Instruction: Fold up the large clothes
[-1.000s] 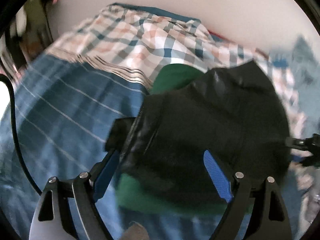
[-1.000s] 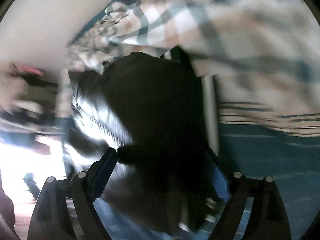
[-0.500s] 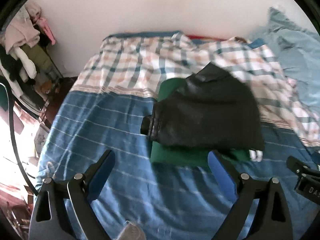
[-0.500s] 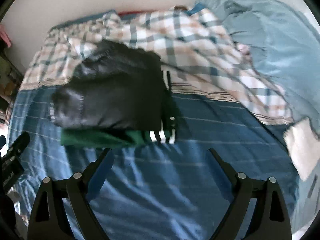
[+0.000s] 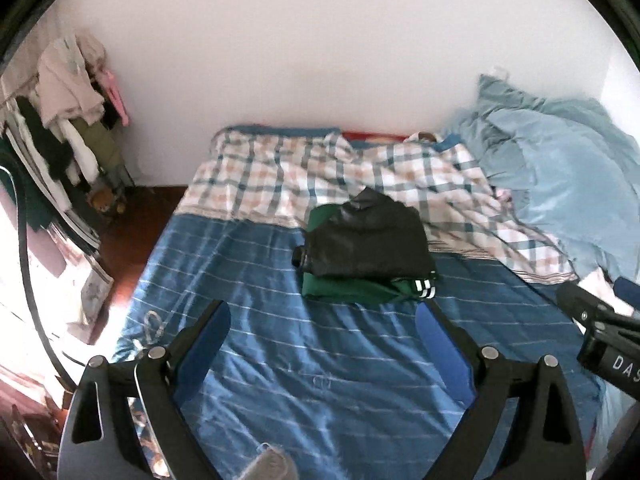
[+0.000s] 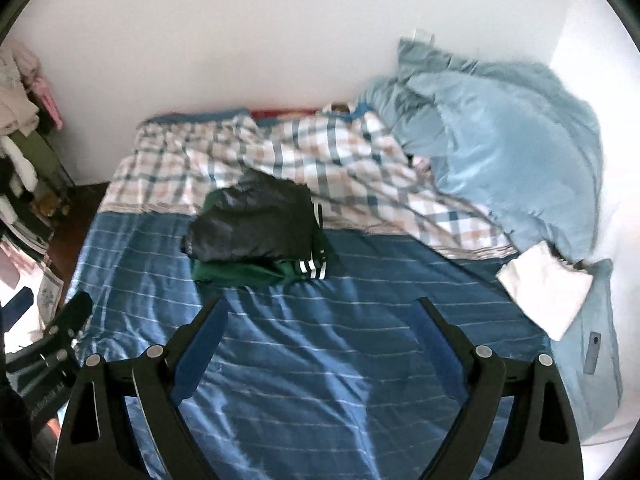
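Observation:
A folded black jacket (image 5: 366, 240) lies on top of a folded green garment with white stripes (image 5: 360, 290) in the middle of the bed with its blue striped sheet (image 5: 304, 364). The stack also shows in the right wrist view, black jacket (image 6: 254, 226) over green garment (image 6: 248, 272). My left gripper (image 5: 322, 330) is open and empty, well back from the stack above the sheet. My right gripper (image 6: 316, 326) is open and empty, also back from the stack. The right gripper body (image 5: 604, 332) shows at the right edge of the left wrist view.
A plaid blanket (image 5: 304, 172) covers the far part of the bed. A light blue duvet (image 6: 492, 156) is heaped at the right, with a white folded item (image 6: 546, 294) beside it. A clothes rack (image 5: 68, 120) stands at the left by the wall.
Both grippers let go of the black jacket, leaving it on the green garment, and pulled back and up away from the stack.

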`<act>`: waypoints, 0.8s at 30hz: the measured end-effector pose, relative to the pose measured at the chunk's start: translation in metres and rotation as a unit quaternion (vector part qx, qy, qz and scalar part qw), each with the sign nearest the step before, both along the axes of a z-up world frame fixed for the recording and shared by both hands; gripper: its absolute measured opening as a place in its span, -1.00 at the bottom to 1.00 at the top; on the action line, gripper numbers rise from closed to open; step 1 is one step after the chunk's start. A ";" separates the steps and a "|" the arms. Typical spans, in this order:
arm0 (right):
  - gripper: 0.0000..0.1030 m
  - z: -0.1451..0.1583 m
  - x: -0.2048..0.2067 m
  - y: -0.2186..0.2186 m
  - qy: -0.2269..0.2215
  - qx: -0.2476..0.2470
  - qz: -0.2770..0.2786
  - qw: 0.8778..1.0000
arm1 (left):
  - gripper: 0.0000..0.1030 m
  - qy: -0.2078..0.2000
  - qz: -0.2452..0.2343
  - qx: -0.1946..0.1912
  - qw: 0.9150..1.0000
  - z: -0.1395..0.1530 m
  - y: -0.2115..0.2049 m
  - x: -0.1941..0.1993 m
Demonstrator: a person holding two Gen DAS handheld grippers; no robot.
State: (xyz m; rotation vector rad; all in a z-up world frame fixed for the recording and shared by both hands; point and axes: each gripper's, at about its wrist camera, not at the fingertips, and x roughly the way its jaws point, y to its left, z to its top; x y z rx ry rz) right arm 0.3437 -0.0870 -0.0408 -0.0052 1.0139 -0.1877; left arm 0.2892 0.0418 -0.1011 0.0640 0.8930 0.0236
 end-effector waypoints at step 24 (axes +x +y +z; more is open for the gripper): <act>0.91 0.147 -0.157 -0.002 -0.084 -0.004 0.029 0.996 | 0.84 -0.066 0.009 -0.014 0.998 0.098 -0.015 -0.114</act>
